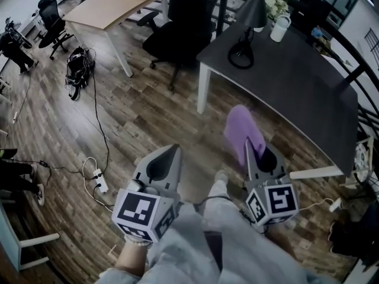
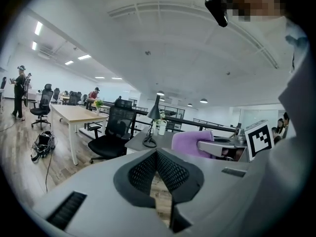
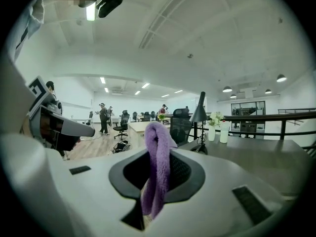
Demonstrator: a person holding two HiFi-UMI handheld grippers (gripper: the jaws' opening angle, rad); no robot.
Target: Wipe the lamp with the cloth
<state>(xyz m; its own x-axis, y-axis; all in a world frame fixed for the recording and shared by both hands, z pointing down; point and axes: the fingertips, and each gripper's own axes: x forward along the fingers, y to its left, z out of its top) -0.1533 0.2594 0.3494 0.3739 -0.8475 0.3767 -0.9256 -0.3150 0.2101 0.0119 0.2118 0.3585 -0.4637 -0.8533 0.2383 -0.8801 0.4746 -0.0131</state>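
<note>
A black desk lamp [image 1: 244, 37] stands at the near left corner of the dark table [image 1: 296, 87], its round base on the top; it also shows far off as the lamp [image 2: 151, 127] and the lamp [image 3: 199, 116]. A purple cloth [image 1: 241, 129] hangs folded from my right gripper [image 1: 247, 144], which is shut on it short of the table's front edge. In the right gripper view the cloth [image 3: 157, 169] drapes between the jaws. My left gripper [image 1: 175, 149] is over the wood floor to the left, jaws shut together with nothing in them, as the left gripper [image 2: 157, 156] shows.
A white cup [image 1: 279, 28] and flowers stand behind the lamp. A black office chair [image 1: 180, 25] sits left of the table, a wooden desk [image 1: 112, 5] beyond it. A backpack [image 1: 78, 68], cables and a power strip [image 1: 99, 182] lie on the floor. People stand far off.
</note>
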